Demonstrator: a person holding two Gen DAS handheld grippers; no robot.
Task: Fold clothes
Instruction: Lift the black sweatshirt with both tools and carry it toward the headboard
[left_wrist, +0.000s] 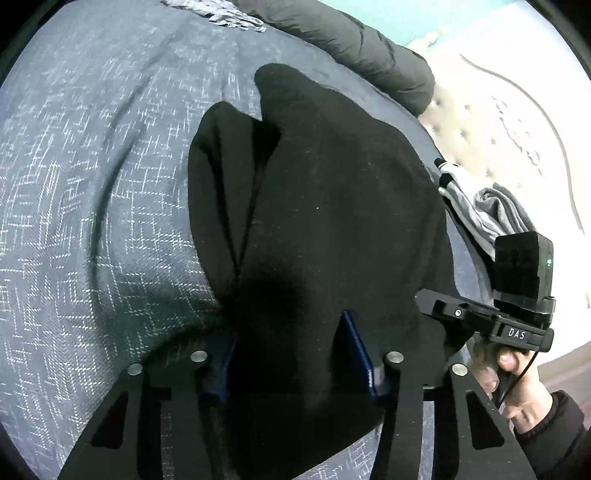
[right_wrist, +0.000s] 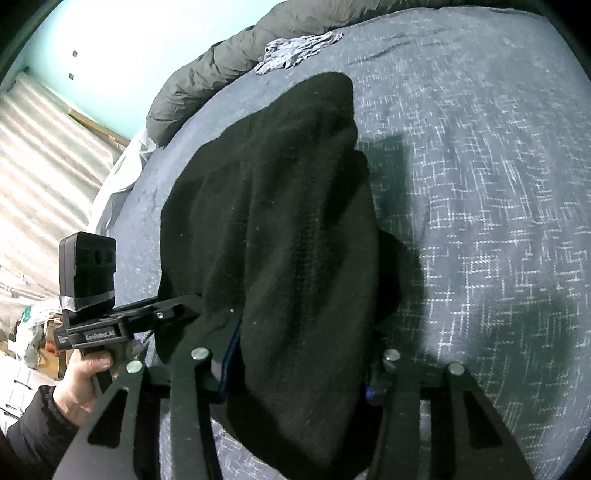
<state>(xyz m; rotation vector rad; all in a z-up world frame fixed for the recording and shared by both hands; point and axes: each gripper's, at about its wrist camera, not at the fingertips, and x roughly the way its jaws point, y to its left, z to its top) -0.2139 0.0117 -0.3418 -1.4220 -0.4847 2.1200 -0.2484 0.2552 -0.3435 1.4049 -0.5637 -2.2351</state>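
Gripping a bunched black garment (left_wrist: 317, 229), the left claw (left_wrist: 295, 354) has its blue-padded fingers (left_wrist: 356, 350) spread around a thick wad of the cloth, which fills the gap between them. The right claw (right_wrist: 299, 365) holds the same black garment (right_wrist: 273, 229) in like fashion, the fabric passing between its fingers and spilling forward over the bed. The garment lies draped in heavy folds on a blue-grey bedspread (left_wrist: 92, 206) with a pale crosshatch pattern, one rounded end reaching away from the claws. In the left wrist view the right hand (left_wrist: 517, 376) shows at the lower right, wrapped around the handle of its black device, with a dark sleeve at the wrist. In the right wrist view the left hand (right_wrist: 85, 376) shows at the lower left, likewise grasping its handle. A dark puffy jacket (right_wrist: 207, 74) rests along the far edge of the bed, a small crumpled grey cloth (right_wrist: 295, 51) just beside it. Folded grey striped clothes (left_wrist: 484, 214) sit near the bed's edge in the left wrist view.
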